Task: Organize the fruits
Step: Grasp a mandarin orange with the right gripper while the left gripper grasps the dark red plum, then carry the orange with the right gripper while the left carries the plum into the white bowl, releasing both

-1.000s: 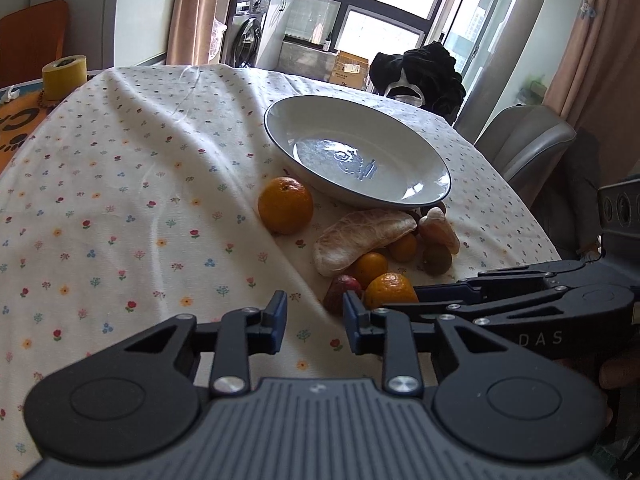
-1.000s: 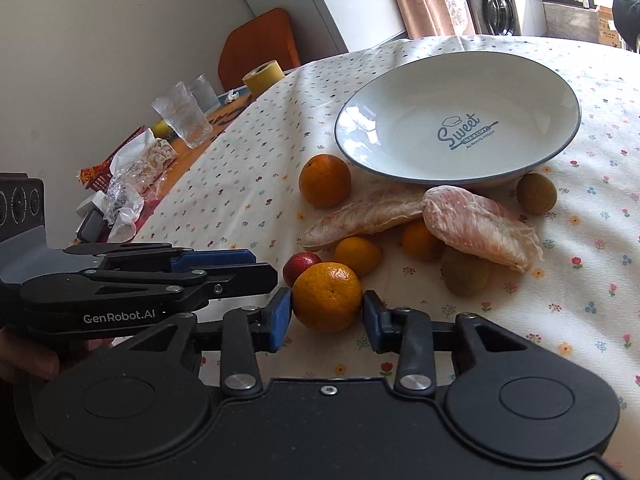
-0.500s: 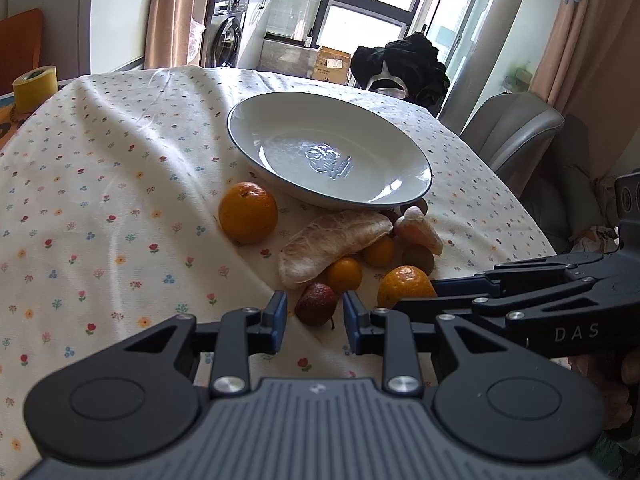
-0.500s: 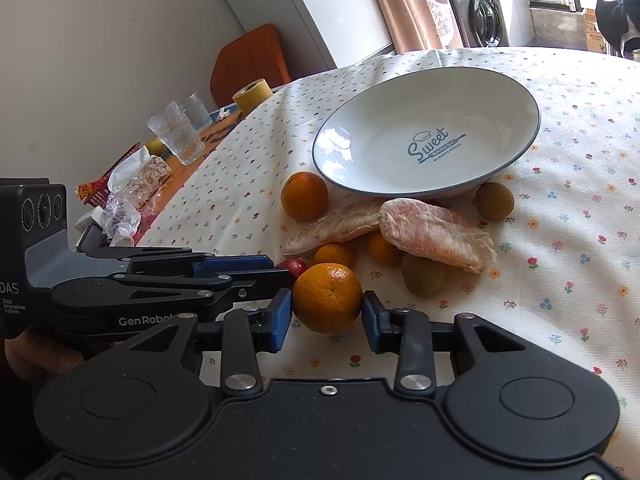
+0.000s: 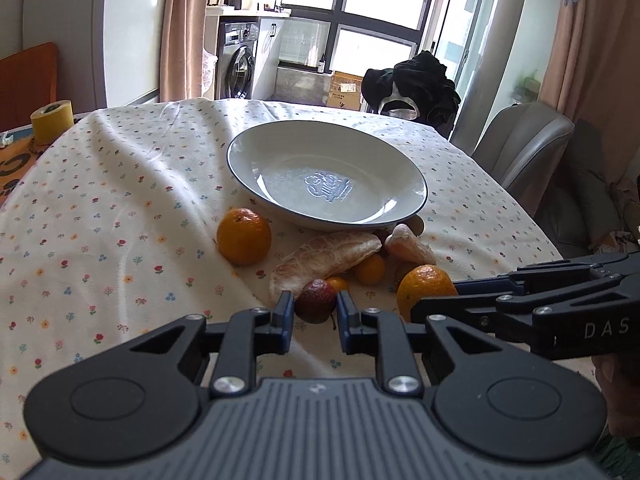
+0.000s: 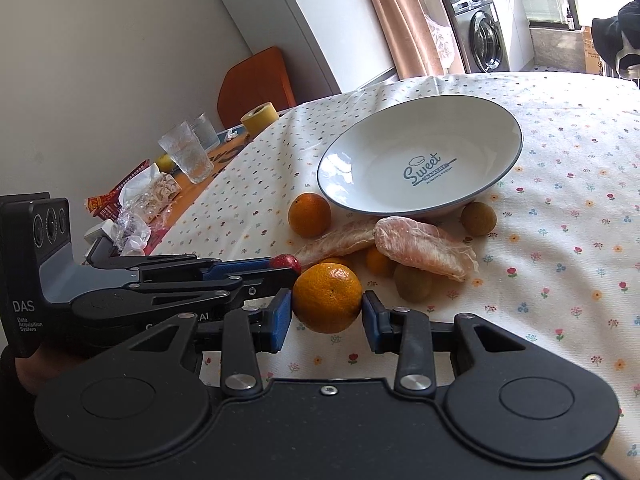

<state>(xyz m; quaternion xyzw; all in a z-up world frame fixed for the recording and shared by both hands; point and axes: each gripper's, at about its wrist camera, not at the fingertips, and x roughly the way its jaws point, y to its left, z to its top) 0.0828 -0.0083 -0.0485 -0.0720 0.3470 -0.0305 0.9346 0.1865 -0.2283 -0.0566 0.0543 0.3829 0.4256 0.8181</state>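
Flowered tablecloth [image 5: 100,200] covers the table; white bowl [image 6: 420,168] stands mid-table, nothing in it. Fruit lies loose against its near rim: orange [image 5: 244,236], two peeled segments [image 6: 424,246], small fruits. Right gripper [image 6: 327,312] is clamped on a mandarin [image 6: 327,298]. Left gripper [image 5: 314,314] brackets a dark red fruit [image 5: 316,300], narrowly parted; contact unclear.

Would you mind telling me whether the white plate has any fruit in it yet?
Empty. The white plate shows only its printed logo in both views; every fruit, including the orange between the right gripper's fingers, is outside it.
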